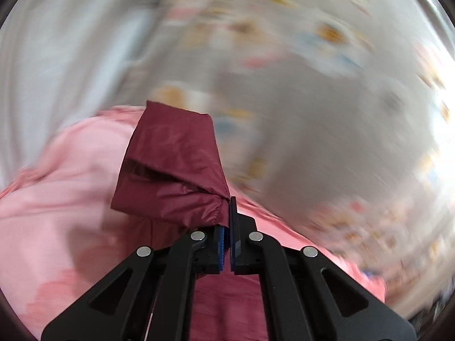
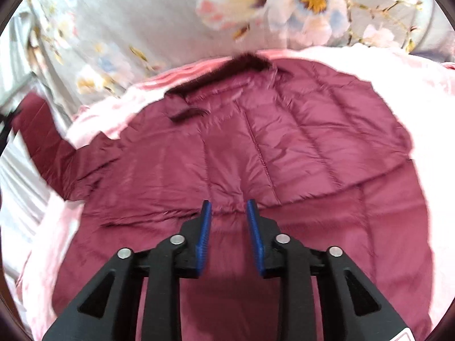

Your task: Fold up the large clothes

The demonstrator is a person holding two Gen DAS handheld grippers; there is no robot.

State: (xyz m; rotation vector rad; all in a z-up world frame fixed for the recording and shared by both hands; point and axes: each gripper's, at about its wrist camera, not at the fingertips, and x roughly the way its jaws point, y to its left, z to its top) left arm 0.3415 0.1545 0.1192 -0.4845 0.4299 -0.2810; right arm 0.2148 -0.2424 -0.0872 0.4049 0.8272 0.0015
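In the left wrist view, the left tool (image 1: pixel 229 207) was pinched on the maroon jacket's elastic cuff (image 1: pixel 199 207), a pink blanket (image 1: pixel 57 199) blurred beneath. In the right wrist view, the right tool (image 2: pixel 229 209) was spread above the quilted jacket (image 2: pixel 284 147), floral bedding (image 2: pixel 142 22) seen beyond.

Support surface: bed with grey floral sheet (image 2: pixel 119 22), white, pink and blue blossoms printed. Sheet creased at left edge of right wrist view. Pink blanket (image 2: pixel 398 65) spread flat directly on sheet, edges showing as pale border around load. Maroon quilted jacket (image 2: pixel 284 142) lying on blanket, dark collar toward far side, one sleeve (image 2: pixel 51 147) extended left past blanket edge. Left wrist view: same sheet (image 1: pixel 327 99) heavily blurred; blanket (image 1: pixel 62 184) visible below.
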